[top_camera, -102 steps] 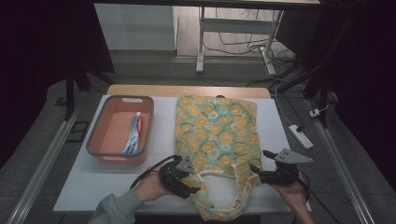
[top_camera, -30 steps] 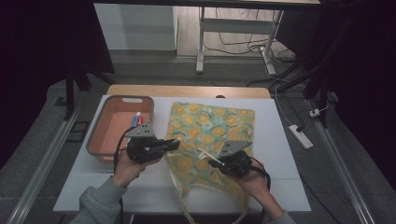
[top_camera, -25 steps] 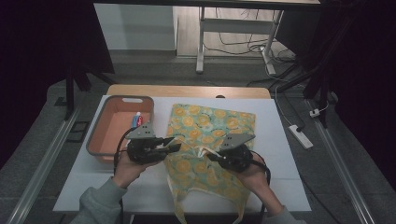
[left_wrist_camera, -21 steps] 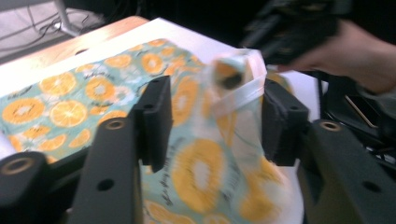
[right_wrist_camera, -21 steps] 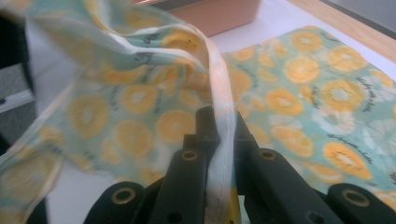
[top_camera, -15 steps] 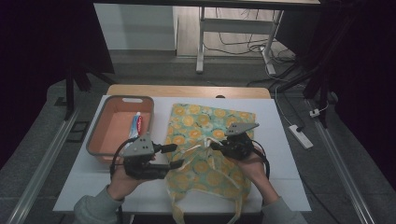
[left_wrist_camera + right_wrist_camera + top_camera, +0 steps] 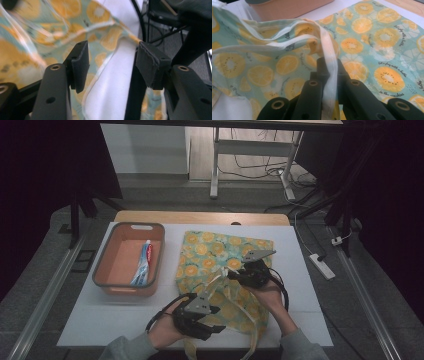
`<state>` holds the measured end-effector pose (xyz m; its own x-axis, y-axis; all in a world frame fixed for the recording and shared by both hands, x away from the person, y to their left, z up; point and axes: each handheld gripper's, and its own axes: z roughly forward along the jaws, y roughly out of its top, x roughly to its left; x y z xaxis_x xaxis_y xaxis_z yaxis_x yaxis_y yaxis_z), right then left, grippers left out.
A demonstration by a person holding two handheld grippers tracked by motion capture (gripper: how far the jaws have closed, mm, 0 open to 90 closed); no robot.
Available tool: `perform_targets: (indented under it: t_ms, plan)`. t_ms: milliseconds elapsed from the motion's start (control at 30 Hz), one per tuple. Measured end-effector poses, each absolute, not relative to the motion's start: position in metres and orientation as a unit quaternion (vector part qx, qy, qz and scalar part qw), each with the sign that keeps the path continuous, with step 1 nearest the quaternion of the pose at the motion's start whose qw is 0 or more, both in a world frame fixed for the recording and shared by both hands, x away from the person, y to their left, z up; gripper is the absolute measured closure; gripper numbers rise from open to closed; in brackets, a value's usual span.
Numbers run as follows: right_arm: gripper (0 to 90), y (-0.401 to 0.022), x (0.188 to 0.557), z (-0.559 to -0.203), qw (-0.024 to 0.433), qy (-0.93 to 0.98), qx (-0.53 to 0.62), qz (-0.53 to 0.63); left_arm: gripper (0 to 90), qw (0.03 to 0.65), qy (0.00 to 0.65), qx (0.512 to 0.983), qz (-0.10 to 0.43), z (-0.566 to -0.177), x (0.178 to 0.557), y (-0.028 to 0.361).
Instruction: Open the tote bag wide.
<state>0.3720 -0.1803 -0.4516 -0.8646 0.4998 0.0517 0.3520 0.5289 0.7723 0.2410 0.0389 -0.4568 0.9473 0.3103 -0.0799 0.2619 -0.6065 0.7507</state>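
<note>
An orange plastic basket with a grey rim (image 7: pixel 104 265) is seen at the left of the white table (image 7: pixel 95 320); a red, white and blue toothpaste tube (image 7: pixel 143 264) lies inside it. Near the front edge, the left gripper (image 7: pixel 212 319) is held beside the bag's mouth; its jaws have just been opening and stand apart, with nothing pressed between the pads (image 7: pixel 81 65). The teal fabric tote bag printed with orange slices (image 7: pixel 220 255) lies at the table's centre. The right gripper (image 7: pixel 235 276) is clamped on the bag's white strap (image 7: pixel 329 75), which is lifted.
</note>
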Motion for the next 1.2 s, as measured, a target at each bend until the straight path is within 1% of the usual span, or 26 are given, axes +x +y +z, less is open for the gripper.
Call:
perform_targets:
  t_ms: [67, 200, 267, 333, 433, 600, 633, 700, 733, 933, 967, 1000, 1033, 1067, 1100, 1200]
  plan:
    - [86.7, -0.181, 0.373, -0.452, 0.087, 0.869, 0.249, 0.420, 43.7, 0.401, 0.158, 0.902, 0.024, -0.467, 0.246, 0.027]
    - [86.7, -0.181, 0.372, -0.451, 0.088, 0.866, 0.250, 0.423, 42.0, 0.368, 0.149, 0.917, 0.031, -0.485, 0.251, 0.004]
    - [86.7, -0.182, 0.372, -0.451, 0.088, 0.866, 0.250, 0.424, 37.1, 0.343, 0.150, 0.926, 0.039, -0.494, 0.254, -0.005]
    - [86.6, -0.182, 0.372, -0.451, 0.087, 0.866, 0.250, 0.424, 33.7, 0.311, 0.156, 0.935, 0.065, -0.503, 0.257, -0.013]
    - [86.7, -0.183, 0.372, -0.450, 0.089, 0.865, 0.250, 0.426, 30.3, 0.299, 0.161, 0.938, 0.070, -0.507, 0.260, -0.012]
    - [86.7, -0.187, 0.371, -0.447, 0.090, 0.862, 0.251, 0.432, 31.5, 0.288, 0.178, 0.939, 0.061, -0.513, 0.271, -0.004]
    - [86.6, -0.187, 0.371, -0.447, 0.092, 0.861, 0.251, 0.431, 32.8, 0.286, 0.177, 0.940, 0.053, -0.515, 0.272, -0.003]
    - [86.6, -0.188, 0.371, -0.447, 0.092, 0.861, 0.252, 0.431, 32.7, 0.280, 0.178, 0.943, 0.035, -0.520, 0.275, -0.004]
    - [86.6, -0.188, 0.372, -0.446, 0.092, 0.860, 0.254, 0.432, 32.3, 0.284, 0.175, 0.942, 0.036, -0.522, 0.275, -0.004]
    - [86.6, -0.191, 0.372, -0.445, 0.093, 0.858, 0.256, 0.435, 54.8, 0.288, 0.180, 0.940, 0.041, -0.521, 0.279, 0.002]
    - [86.6, -0.191, 0.372, -0.445, 0.094, 0.858, 0.256, 0.435, 62.1, 0.288, 0.178, 0.940, 0.041, -0.520, 0.279, 0.002]
    - [86.6, -0.192, 0.372, -0.444, 0.094, 0.858, 0.256, 0.436, 72.0, 0.291, 0.175, 0.940, 0.035, -0.520, 0.278, 0.003]
    - [86.6, -0.192, 0.372, -0.444, 0.094, 0.858, 0.256, 0.436, 78.0, 0.291, 0.175, 0.940, 0.035, -0.520, 0.278, 0.003]
    - [86.6, -0.192, 0.372, -0.444, 0.095, 0.857, 0.257, 0.436, 78.0, 0.290, 0.174, 0.940, 0.032, -0.519, 0.278, 0.003]
    - [86.6, -0.193, 0.372, -0.443, 0.096, 0.856, 0.257, 0.437, 87.5, 0.290, 0.175, 0.940, 0.033, -0.520, 0.279, 0.003]
    - [86.6, -0.198, 0.372, -0.441, 0.100, 0.853, 0.262, 0.441, 89.0, 0.291, 0.176, 0.940, 0.030, -0.519, 0.278, 0.005]
